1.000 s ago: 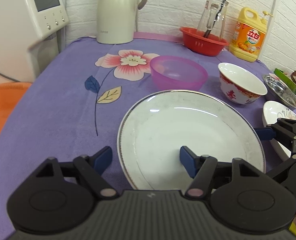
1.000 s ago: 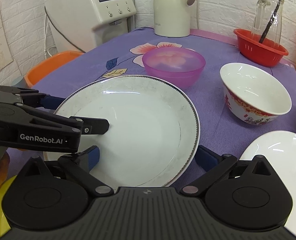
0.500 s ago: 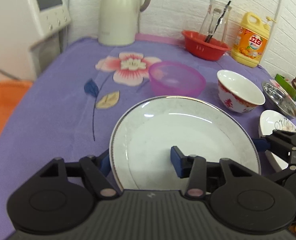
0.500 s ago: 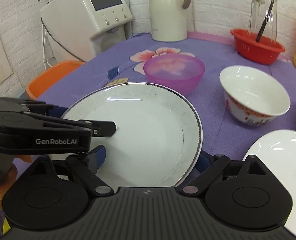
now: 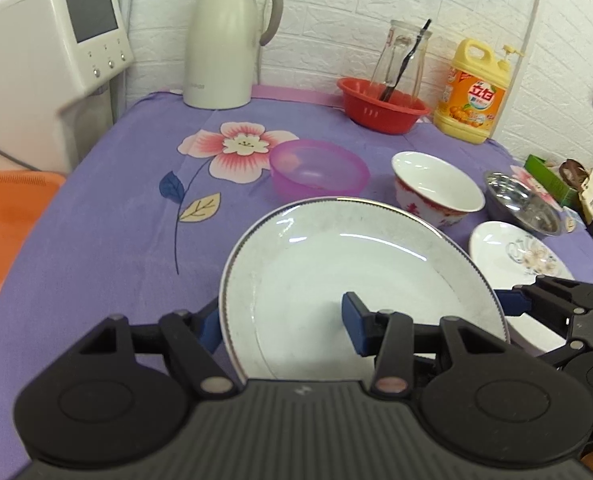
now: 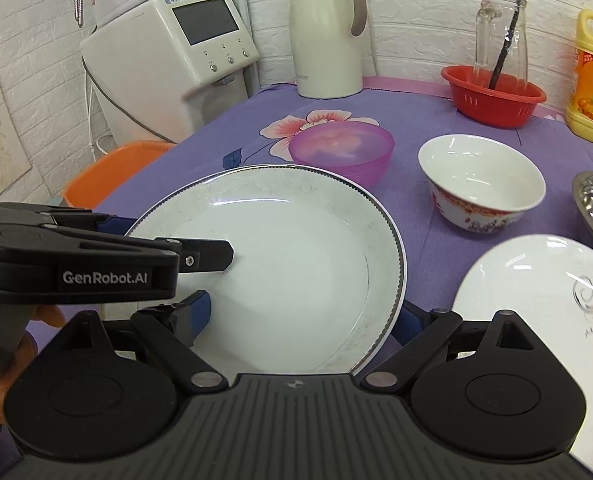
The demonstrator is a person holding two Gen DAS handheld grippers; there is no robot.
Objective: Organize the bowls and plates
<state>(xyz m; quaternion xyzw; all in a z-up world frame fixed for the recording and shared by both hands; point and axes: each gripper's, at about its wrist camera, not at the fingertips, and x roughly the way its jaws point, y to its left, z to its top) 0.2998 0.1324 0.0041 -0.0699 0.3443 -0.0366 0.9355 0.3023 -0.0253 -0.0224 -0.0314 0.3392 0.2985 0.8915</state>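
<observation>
A large white plate with a dark rim is held up off the purple cloth, tilted, by both grippers. My left gripper is shut on its left rim, one finger inside, one outside. My right gripper is shut on its right rim; the plate fills that view. A pink plastic bowl, a white bowl with red pattern, a steel dish and a small flowered plate sit on the cloth beyond.
A white thermos jug, red basket with glass carafe and yellow detergent bottle stand at the back wall. A white appliance and an orange basin are left of the table.
Both grippers closed on the large plate's rim and lifted it off the cloth; the views rose and pulled back with it.
</observation>
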